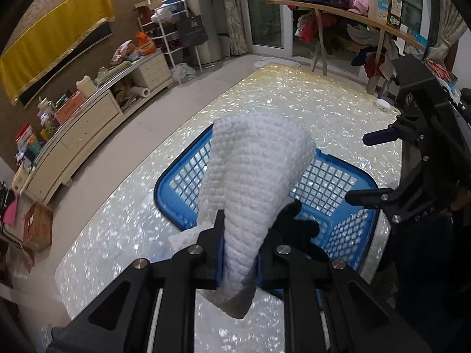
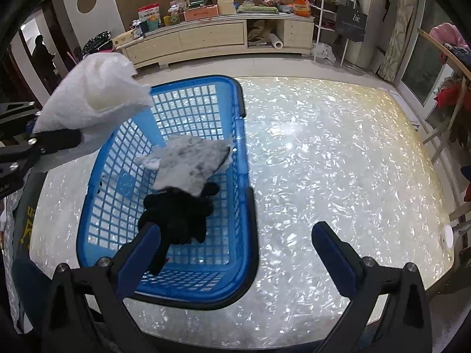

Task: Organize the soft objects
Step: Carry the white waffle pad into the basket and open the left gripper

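Note:
My left gripper [image 1: 239, 260] is shut on a white quilted cloth [image 1: 253, 176] and holds it up over the near-left rim of a blue lattice basket [image 1: 338, 223]. The cloth also shows in the right wrist view [image 2: 94, 100], raised at the basket's left side. In the basket [image 2: 235, 135] lie a black glove [image 2: 176, 214] and a grey-white speckled cloth [image 2: 188, 164]. The glove also shows in the left wrist view [image 1: 297, 226]. My right gripper [image 2: 232, 250] is open and empty above the basket's near right corner; it also shows in the left wrist view [image 1: 365, 167].
The basket stands on a shiny pearl-patterned table [image 2: 338, 153]. A small white round object [image 2: 448, 236] lies at the table's right edge. A long cabinet [image 2: 212, 36] with clutter runs along the far wall. A clothes-laden rack [image 1: 338, 8] stands beyond the table.

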Available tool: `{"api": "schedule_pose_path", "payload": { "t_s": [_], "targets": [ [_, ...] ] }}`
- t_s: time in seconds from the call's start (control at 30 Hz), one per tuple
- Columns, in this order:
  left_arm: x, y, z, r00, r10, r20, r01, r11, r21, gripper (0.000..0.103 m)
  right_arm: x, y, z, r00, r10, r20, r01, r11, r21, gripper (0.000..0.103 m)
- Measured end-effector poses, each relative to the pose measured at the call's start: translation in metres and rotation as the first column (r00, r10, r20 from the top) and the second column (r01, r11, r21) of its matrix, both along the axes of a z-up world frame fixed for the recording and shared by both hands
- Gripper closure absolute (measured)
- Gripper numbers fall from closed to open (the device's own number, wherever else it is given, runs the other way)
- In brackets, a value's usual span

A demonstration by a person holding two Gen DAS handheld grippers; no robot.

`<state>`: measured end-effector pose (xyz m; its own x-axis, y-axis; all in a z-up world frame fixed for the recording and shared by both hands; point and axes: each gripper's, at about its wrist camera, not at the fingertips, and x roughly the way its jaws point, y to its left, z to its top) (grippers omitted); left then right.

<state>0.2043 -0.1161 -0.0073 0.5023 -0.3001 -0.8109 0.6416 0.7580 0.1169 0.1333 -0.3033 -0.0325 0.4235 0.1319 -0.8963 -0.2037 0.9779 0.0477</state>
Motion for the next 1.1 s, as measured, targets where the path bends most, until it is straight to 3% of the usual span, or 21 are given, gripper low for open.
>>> {"api": "schedule_pose_path", "payload": {
  "t_s": [0.4,0.7,0.9,1.07,1.1],
  "targets": [
    [0.058,-0.034,-0.052,0.997,-0.049,-0.056,0.053,0.996,0.072,0.088,0.021,-0.006,-0.025,0.999,-0.005,-0.049,0.006,1.000,0.016,0.000],
    [0.082,-0.048,-0.097,0.986,-0.058,-0.159,0.076,0.991,0.107,0.088,0.034,-0.004,-0.035,0.997,-0.005,-0.080,0.008,0.999,0.034,0.000],
    [0.088,-0.059,-0.107,0.977,-0.078,-0.198,0.110,0.982,0.153,0.087,0.036,0.000,-0.039,0.995,0.001,-0.097,0.004,0.999,0.051,0.000],
    [0.095,-0.056,-0.106,0.970,-0.072,-0.232,0.106,0.984,0.141,0.087,0.039,0.003,-0.041,0.994,-0.002,-0.108,0.008,0.999,0.053,0.000],
    [0.098,-0.057,-0.106,0.970,-0.064,-0.236,0.098,0.985,0.139,0.078,0.039,0.003,-0.041,0.994,-0.004,-0.108,0.009,0.999,0.053,0.000]
  ]
}}
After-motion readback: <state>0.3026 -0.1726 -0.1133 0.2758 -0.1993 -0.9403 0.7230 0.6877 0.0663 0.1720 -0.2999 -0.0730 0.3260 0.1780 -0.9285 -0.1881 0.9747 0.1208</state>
